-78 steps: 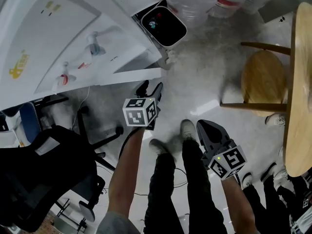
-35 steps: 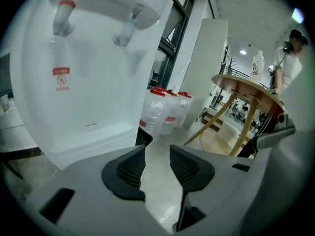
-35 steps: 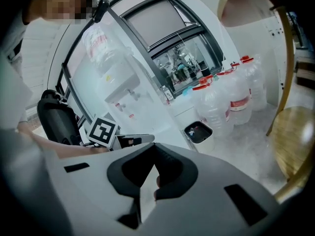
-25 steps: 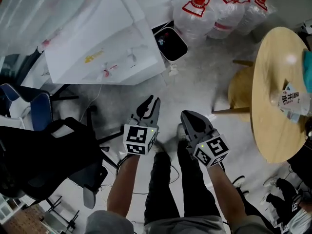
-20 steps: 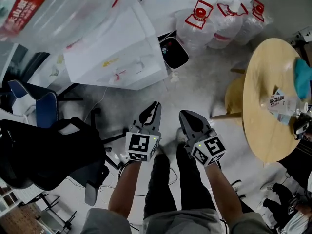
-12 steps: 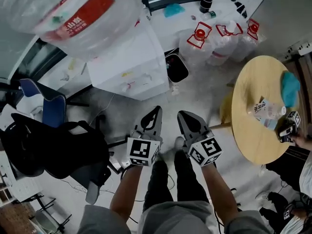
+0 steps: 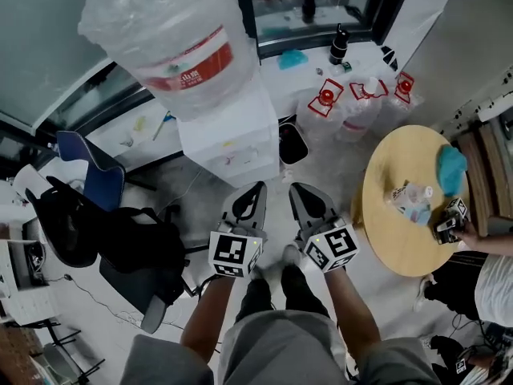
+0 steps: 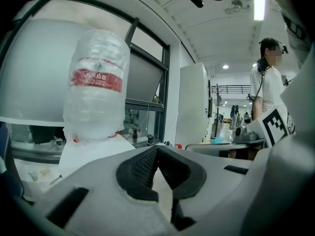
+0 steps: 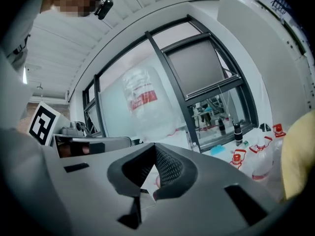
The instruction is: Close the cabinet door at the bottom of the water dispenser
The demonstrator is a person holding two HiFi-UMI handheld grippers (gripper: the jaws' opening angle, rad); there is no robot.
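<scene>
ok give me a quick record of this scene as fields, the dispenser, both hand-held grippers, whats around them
dispenser: white water dispenser, large bottle on top
cabinet door: bottom of the unit is out of sight from above, state cannot be told
left hand-held gripper: jaws shut, empty, apart from the dispenser
right hand-held gripper: jaws shut, empty, beside the left one
right of dispenser: black bin, spare jugs, round wooden table
left of dispenser: black office chair

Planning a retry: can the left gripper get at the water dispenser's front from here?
Probably yes. The left gripper, shut and empty, points at the water dispenser with nothing between them; the black chair and the bin stand off to the sides.
</scene>
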